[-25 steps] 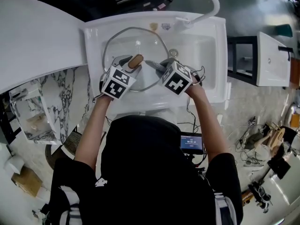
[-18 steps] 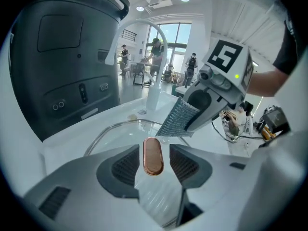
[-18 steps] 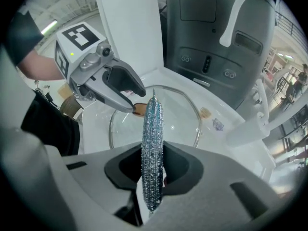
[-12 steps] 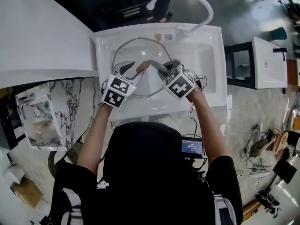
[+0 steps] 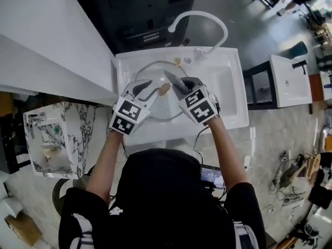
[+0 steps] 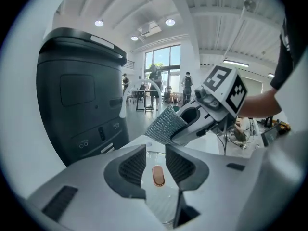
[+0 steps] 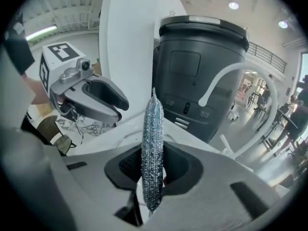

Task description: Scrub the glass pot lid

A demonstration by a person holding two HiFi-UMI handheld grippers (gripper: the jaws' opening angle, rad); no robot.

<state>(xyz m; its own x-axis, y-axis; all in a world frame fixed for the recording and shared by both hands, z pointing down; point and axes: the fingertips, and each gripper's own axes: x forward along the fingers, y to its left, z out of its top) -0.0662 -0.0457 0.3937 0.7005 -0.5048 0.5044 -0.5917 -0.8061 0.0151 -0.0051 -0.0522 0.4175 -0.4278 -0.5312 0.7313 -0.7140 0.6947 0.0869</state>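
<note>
The glass pot lid point(image 5: 155, 72) lies in the white sink point(image 5: 228, 87), its wooden knob point(image 5: 164, 88) just past my left gripper's tips. My left gripper point(image 5: 149, 91) reaches over the lid. In the left gripper view its jaws point(image 6: 155, 155) are closing with the knob point(image 6: 158, 175) between them, a gap showing on each side. My right gripper point(image 5: 178, 88) is shut on a silvery scrub pad point(image 5: 171, 79); the pad point(image 7: 153, 148) stands edge-on between its jaws point(image 7: 151, 170). The two grippers face each other closely: the left gripper point(image 7: 91, 97) shows in the right gripper view.
A white curved faucet point(image 5: 207, 19) arches over the sink's far edge. A large dark grey bin point(image 5: 135, 9) stands behind the sink. A white counter point(image 5: 46, 40) runs along the left. A small white stand point(image 5: 282, 82) is at the right, cables on the floor.
The head view has drawn back, so the sink looks smaller. Both grippers stay over the lid. The scrub pad has swung from pointing left to pointing toward the faucet.
</note>
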